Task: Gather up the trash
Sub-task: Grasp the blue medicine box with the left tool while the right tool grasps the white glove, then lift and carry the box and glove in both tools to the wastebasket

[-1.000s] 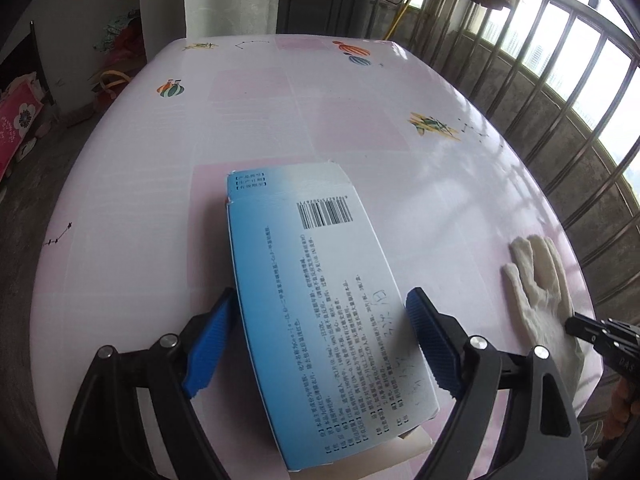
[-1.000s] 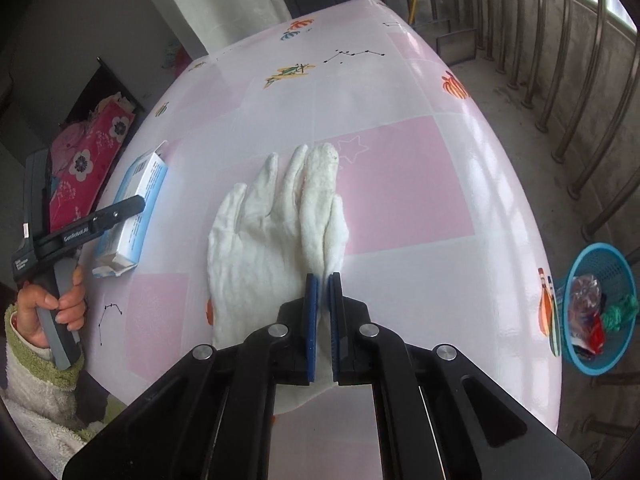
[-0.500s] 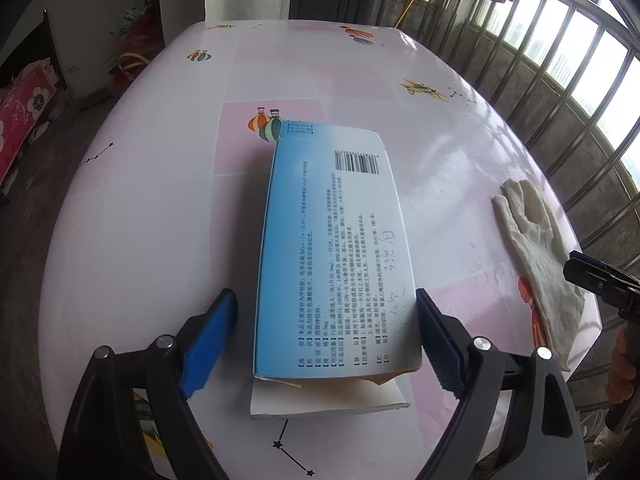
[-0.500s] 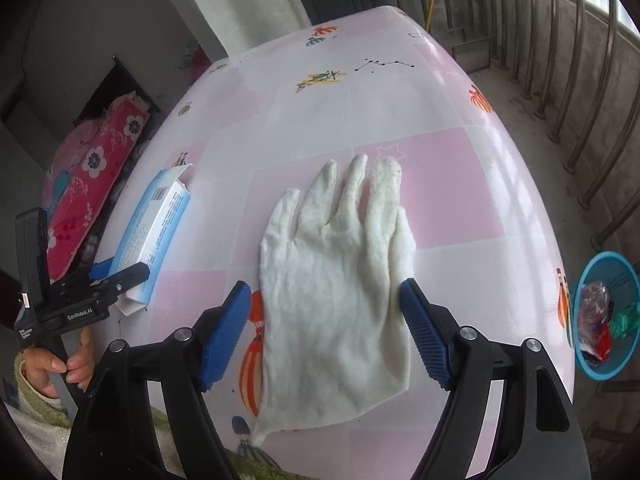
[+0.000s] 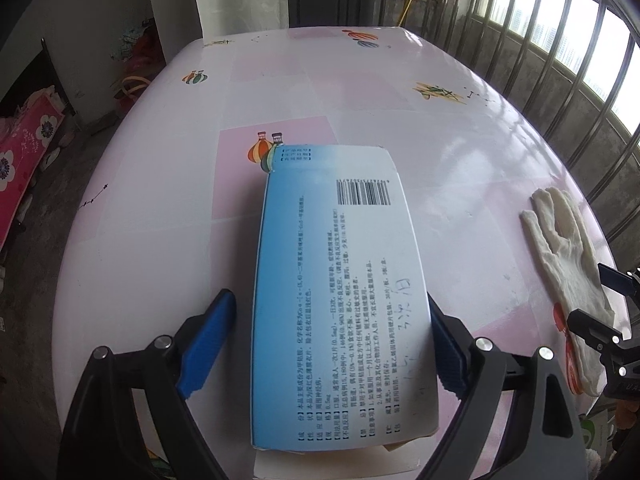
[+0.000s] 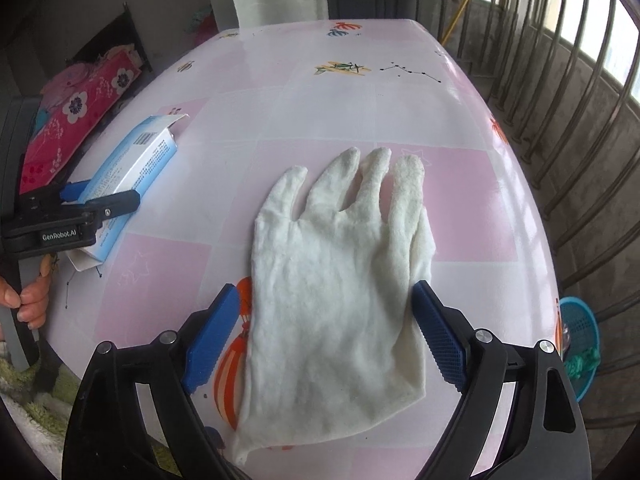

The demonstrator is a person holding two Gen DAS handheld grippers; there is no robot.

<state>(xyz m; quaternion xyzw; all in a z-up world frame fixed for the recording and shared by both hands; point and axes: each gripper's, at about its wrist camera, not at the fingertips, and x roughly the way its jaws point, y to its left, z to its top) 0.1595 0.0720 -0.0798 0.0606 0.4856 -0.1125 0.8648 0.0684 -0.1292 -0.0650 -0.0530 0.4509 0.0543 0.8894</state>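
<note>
A blue and white medicine box lies flat on the pink table. My left gripper is open and straddles the box's near end, with a gap at the left pad. The box and left gripper also show at the left of the right wrist view. A white cloth glove lies flat, its fingers pointing away. My right gripper straddles the glove's cuff end; its jaws are opening and the pads do not press on it. The glove and right gripper appear at the right edge of the left wrist view.
A blue mesh basket with scraps in it stands on the floor beyond the table's right edge. A metal railing runs along the right. A pink floral cloth lies off the table's left side. A person's hand holds the left gripper's handle.
My right gripper's jaws, shut at the glove's cuff a second ago, have spread wide on either side of it. The left gripper has shifted and turned, so the box now lines up between its fingers.
</note>
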